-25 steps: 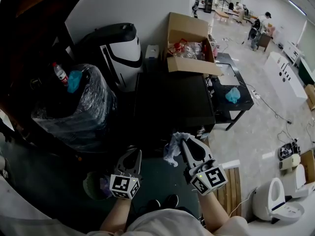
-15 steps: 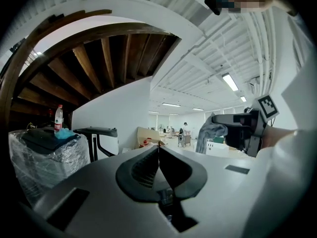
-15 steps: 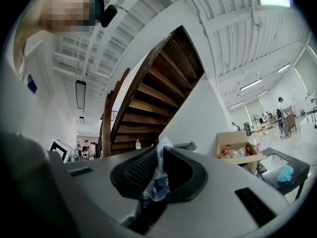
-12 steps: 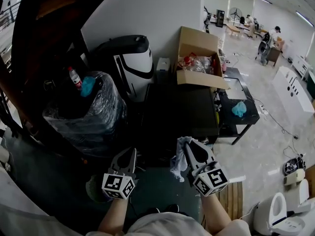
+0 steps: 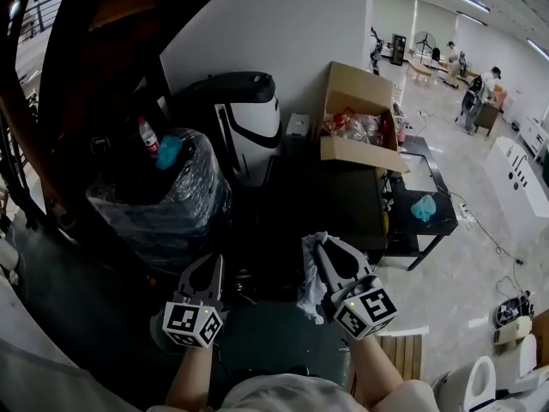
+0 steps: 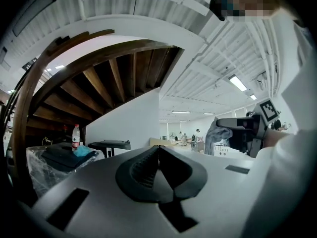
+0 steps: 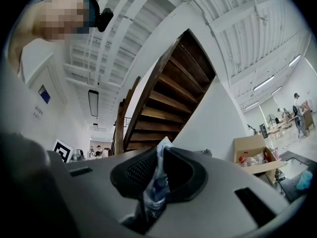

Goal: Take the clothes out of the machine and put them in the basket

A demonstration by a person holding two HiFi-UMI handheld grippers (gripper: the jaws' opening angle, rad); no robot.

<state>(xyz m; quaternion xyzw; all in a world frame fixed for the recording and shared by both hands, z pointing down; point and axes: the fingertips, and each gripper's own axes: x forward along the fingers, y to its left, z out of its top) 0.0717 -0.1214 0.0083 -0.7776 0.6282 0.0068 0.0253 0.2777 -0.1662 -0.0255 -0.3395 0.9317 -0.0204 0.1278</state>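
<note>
right claw pinches a pale cloth, left claw closed on nothing

the right gripper (image 5: 324,247) has its jaws clamped narrow on a pale cloth (image 5: 309,277). in the right gripper view the fabric runs up between the two pads and pokes out past their tips. in the head view the rest of it hangs bunched along the gripper's left side, clear of the dark floor and just in front of a dark box-shaped unit (image 5: 322,197).

the left gripper (image 5: 208,264) is beside it, a little apart. its jaws meet at the tips and nothing sits between them.

an open cardboard box (image 5: 360,114) with packets inside stands at the far edge of the dark unit's top. left of the unit are a black-and-white bin (image 5: 244,118) and a plastic-wrapped bundle (image 5: 167,200), which carries a bottle (image 5: 147,133) and a teal rag (image 5: 168,151) near its top edge. to the right, a low black table (image 5: 433,227) bears a teal item (image 5: 423,207) near its right edge.
</note>
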